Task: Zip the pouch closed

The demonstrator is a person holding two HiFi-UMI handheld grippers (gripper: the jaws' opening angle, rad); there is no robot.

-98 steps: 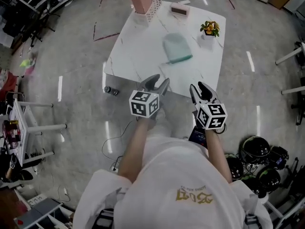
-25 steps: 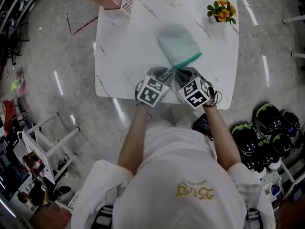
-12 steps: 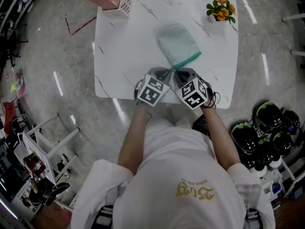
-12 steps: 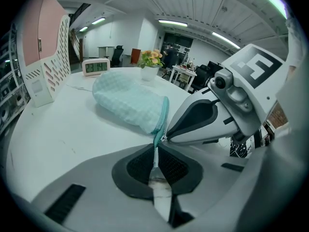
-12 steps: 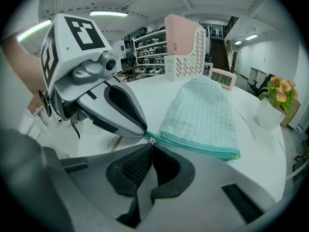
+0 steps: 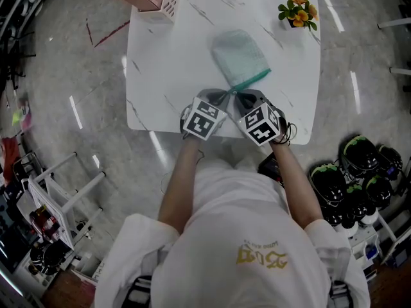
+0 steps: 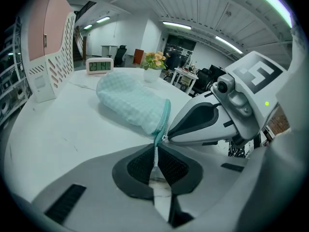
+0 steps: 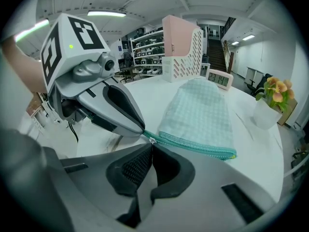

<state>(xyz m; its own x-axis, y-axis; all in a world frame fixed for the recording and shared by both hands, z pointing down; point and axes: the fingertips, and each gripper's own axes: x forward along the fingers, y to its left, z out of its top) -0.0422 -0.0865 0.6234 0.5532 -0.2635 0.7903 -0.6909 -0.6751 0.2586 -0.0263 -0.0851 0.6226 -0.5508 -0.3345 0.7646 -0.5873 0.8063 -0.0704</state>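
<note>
The mint-green checked fabric pouch point(image 6: 239, 58) lies flat near the front edge of the white marble-patterned desk point(image 6: 167, 63), with its teal zipper point(image 8: 198, 147) along the side facing the person. Both tools meet at that edge's left corner. The left hand-held gripper point(image 7: 155, 149) is pressed together on the teal fabric tab point(image 7: 158, 137) at the zipper's end. The right hand-held gripper point(image 8: 150, 146) is also pressed together, its tips nipping what looks like the small silver zip pull point(image 8: 152, 140).

The step in hand seems to be the start of the pull. To do it well, the left tool should probably act only as an anchor and keep the tab taut. The right one should draw the pull straight along the line of the teeth towards the far corner, low and level. Lifting or twisting would likely pucker the soft cloth or slip the tiny pull out of the pads. A steady, unhurried stroke suits so shallow a pinch.

As for writing, the small white digital clock point(image 8: 220, 80) shows digits that seem to read 23:44. The gold print on the person's white shirt point(image 6: 257, 256) is upside down and not legible. The marker cubes carry only black-and-white squares, and the pouch shows no brand.
</note>
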